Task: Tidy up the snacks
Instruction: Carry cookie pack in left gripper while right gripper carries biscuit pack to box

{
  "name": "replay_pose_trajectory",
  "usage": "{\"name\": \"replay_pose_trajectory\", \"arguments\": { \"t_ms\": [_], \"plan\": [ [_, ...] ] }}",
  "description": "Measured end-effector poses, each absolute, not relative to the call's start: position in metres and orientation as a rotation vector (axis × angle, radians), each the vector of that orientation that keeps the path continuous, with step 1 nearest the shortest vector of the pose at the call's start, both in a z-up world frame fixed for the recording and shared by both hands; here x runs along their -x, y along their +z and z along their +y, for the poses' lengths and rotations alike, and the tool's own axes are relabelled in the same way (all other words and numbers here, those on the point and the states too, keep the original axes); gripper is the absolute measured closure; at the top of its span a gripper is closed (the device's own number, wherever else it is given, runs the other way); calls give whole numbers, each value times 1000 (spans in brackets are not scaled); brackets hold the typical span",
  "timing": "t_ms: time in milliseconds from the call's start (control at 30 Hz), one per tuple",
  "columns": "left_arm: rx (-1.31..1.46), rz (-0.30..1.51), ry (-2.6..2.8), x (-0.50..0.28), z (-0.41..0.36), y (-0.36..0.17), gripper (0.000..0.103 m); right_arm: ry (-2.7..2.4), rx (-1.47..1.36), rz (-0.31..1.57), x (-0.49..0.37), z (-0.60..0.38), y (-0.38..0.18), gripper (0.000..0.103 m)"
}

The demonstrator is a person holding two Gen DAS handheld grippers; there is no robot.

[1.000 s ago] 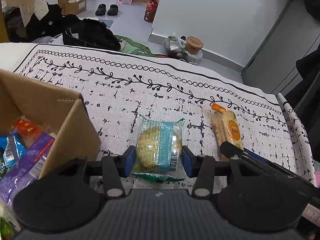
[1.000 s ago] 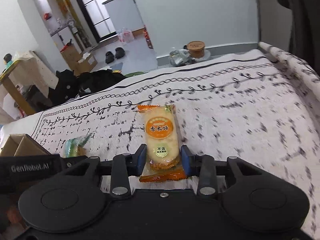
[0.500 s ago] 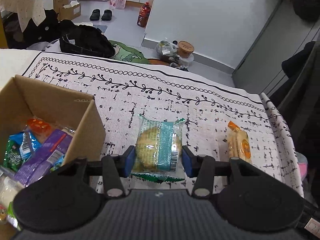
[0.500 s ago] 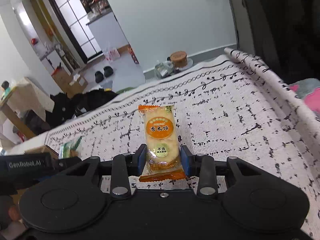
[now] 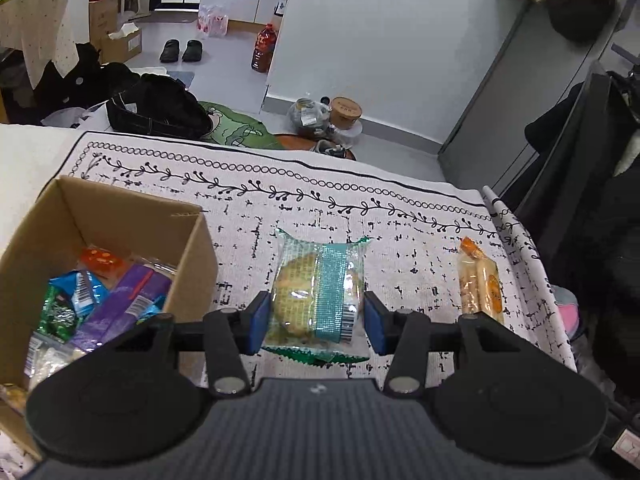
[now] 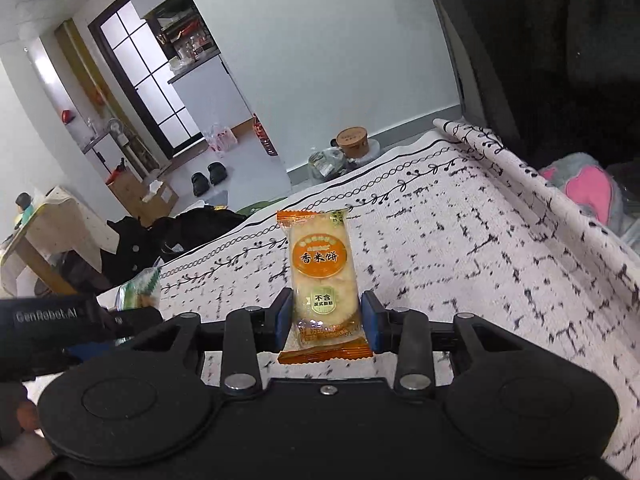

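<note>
Left wrist view: cardboard box [image 5: 48, 216] holds wrapped snacks [image 5: 100, 296]; left gripper [image 5: 316, 320] grasps a cake packet [image 5: 316, 292].

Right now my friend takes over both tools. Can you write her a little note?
Left tool: shut on the green-wrapped cake, lifted over the patterned cloth.
Right tool: shut on the orange rice cracker pack, also off the cloth.
Cardboard box sits left of the cake, already holding several snacks.
Left to do: drop both packs in the box.
</note>
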State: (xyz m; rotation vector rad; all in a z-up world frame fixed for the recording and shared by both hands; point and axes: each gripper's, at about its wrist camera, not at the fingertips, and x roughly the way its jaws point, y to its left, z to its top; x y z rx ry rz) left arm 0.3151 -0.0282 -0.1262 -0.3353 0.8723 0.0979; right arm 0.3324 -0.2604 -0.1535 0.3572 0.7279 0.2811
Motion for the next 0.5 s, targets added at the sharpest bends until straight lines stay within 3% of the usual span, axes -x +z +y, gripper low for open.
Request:
{"name": "replay_pose_trajectory", "arguments": {
  "t_ms": [500],
  "plan": [
    [341,822,52,-290,10,-86,55,281,-369,655,-308,-239,-111,68]
  ]
}}
